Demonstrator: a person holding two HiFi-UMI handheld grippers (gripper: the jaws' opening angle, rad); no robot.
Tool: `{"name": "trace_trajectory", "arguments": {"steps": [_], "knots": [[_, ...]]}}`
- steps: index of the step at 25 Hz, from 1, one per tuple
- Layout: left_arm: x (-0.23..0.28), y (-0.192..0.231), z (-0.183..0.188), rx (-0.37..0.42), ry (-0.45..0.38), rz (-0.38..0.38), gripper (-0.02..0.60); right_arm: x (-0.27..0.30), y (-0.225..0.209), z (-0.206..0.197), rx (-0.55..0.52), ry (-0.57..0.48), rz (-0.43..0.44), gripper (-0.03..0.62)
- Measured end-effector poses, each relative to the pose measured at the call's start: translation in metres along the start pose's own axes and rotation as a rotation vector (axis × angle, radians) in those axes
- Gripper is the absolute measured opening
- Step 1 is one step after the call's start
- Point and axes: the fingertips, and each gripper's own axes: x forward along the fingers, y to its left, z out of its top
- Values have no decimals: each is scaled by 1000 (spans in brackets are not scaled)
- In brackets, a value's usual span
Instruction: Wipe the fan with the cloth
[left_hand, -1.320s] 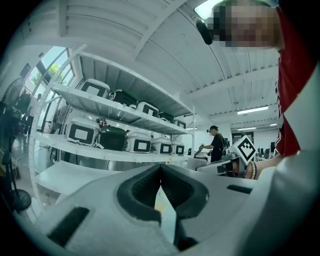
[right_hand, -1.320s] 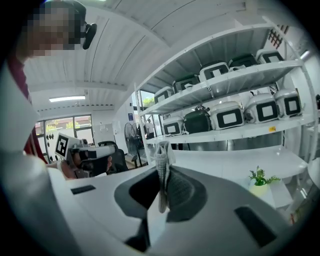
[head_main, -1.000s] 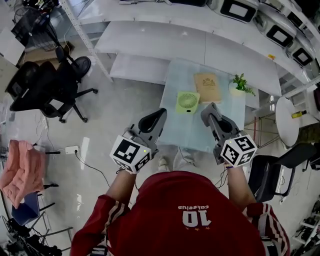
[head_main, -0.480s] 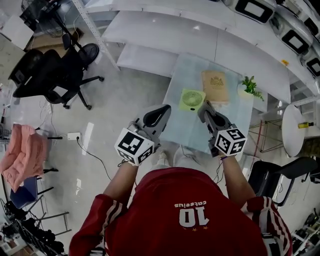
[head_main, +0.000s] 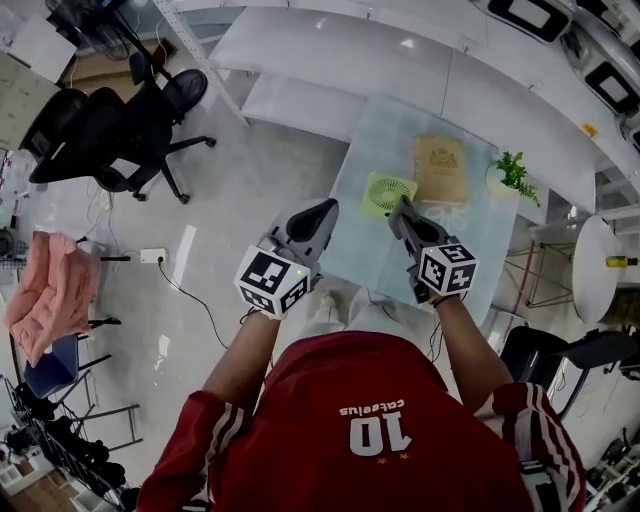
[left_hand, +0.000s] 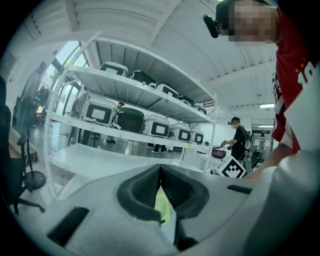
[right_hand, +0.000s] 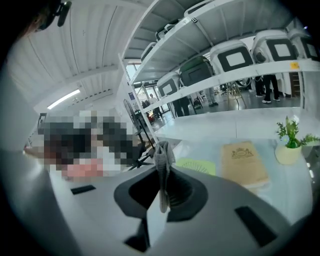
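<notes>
The glass table (head_main: 368, 250) fills the upper centre of the head view, with a tan book (head_main: 440, 170) and a potted plant (head_main: 512, 172) toward its upper right. The green fan (head_main: 386, 193) appears to lie face up near the table's left edge, just left of the book. The left gripper (head_main: 322, 210), jaws pressed together on nothing, hangs left of the fan, so nothing braces it. The right gripper (head_main: 399, 208) pinches a small grey cloth (right_hand: 161, 150) by a narrow fold. Likely troubles: the light fan skids toward the edge under the wipe, or the cloth slips out and bare jaws scrape the grille
</notes>
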Motion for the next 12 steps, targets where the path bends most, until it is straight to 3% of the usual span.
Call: {"name": "trace_trajectory", "arguments": {"steps": [7, 12], "knots": [[19, 7, -2, 50, 4, 30, 0, 35, -13, 1, -5, 32, 32, 21], [38, 12, -15, 17, 14, 46, 0, 58, -22, -4, 0, 58, 52, 21]]}}
